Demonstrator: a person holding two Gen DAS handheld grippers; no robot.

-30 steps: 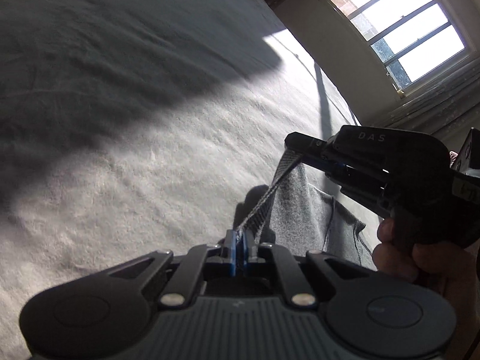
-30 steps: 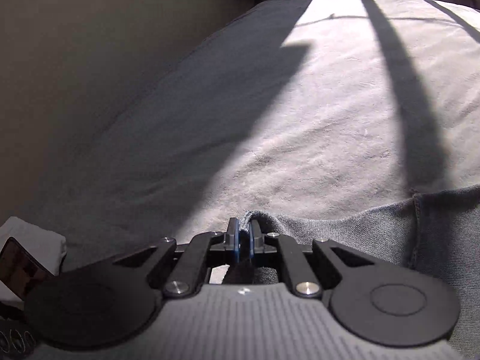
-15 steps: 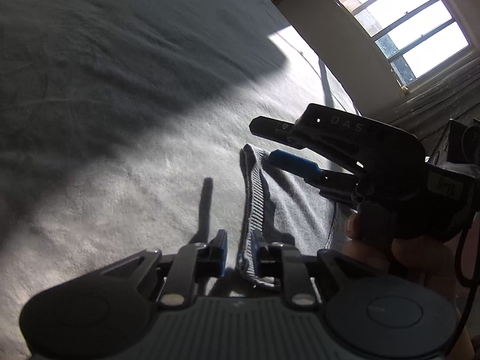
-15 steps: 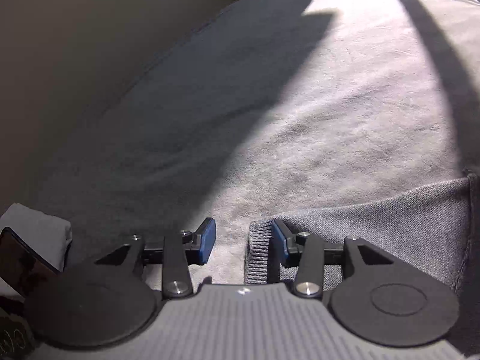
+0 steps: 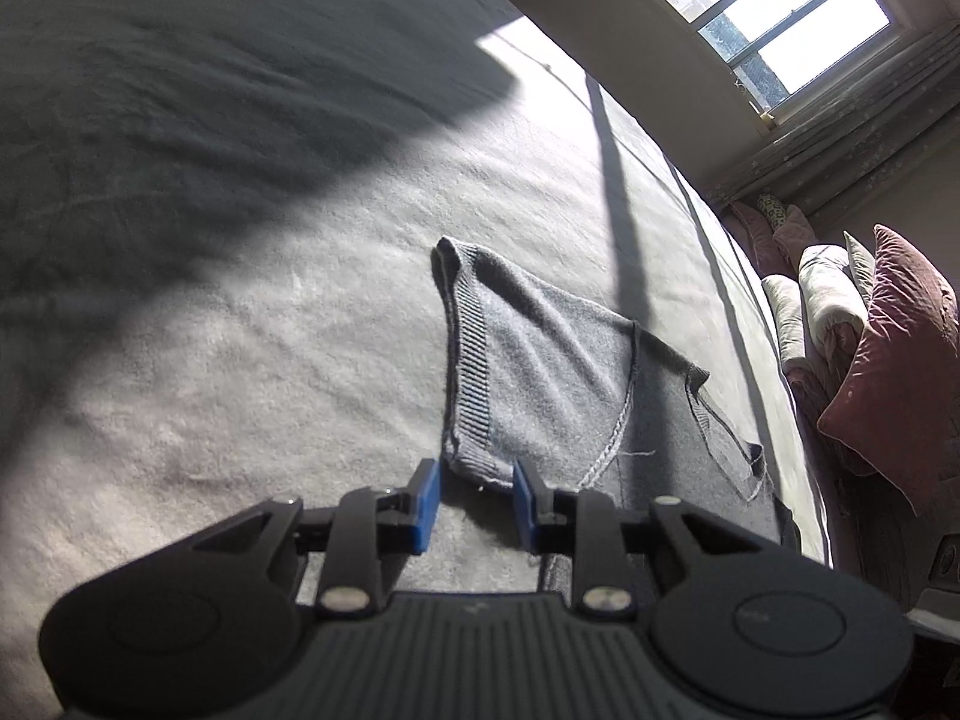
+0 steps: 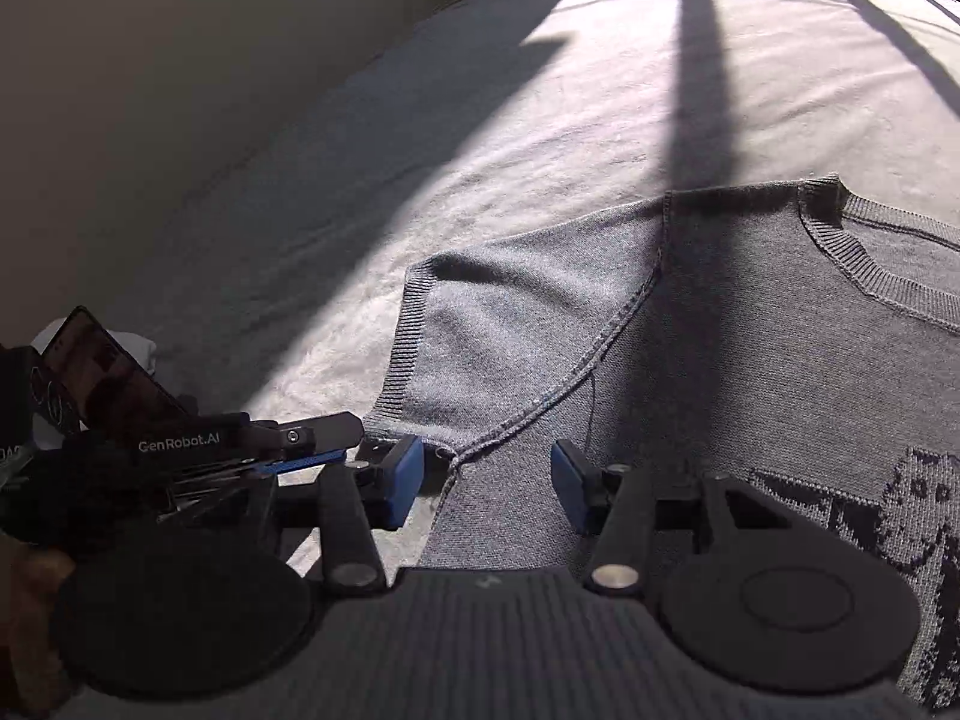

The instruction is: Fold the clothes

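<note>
A grey knitted sweater (image 6: 708, 324) lies spread flat on the bed (image 5: 240, 330), whose cover is a pale, nubbly, towel-like cloth with soft creases, half in hard sunlight and half in shadow. The knit is fine and even, edged with ribbed bands: a short sleeve (image 5: 528, 372) fans out to one side with its ribbed cuff (image 5: 471, 360) running as a straight strip along its outer edge, and a raised seam curves where the sleeve joins the body. From the right wrist view the rounded ribbed collar (image 6: 864, 264) shows towards the far side, and a dark woven pattern (image 6: 888, 510) sits on the chest. The left gripper (image 5: 475, 501) is matte black plastic with flat blue pads (image 5: 425, 504); its jaws are opening, the near corner of the cuff lies between them, and neither pad presses on it. The right gripper (image 6: 487, 483) is released as well, its blue pads standing well apart above the seam at the armpit, gripping nothing. A tall window (image 5: 768, 18) with dark bars lets the light in, and plump cushions (image 5: 888, 360), dusky pink and cream, are heaped beyond the bed's edge. A dark phone (image 6: 102, 372) leans on something white at the near left.
</note>
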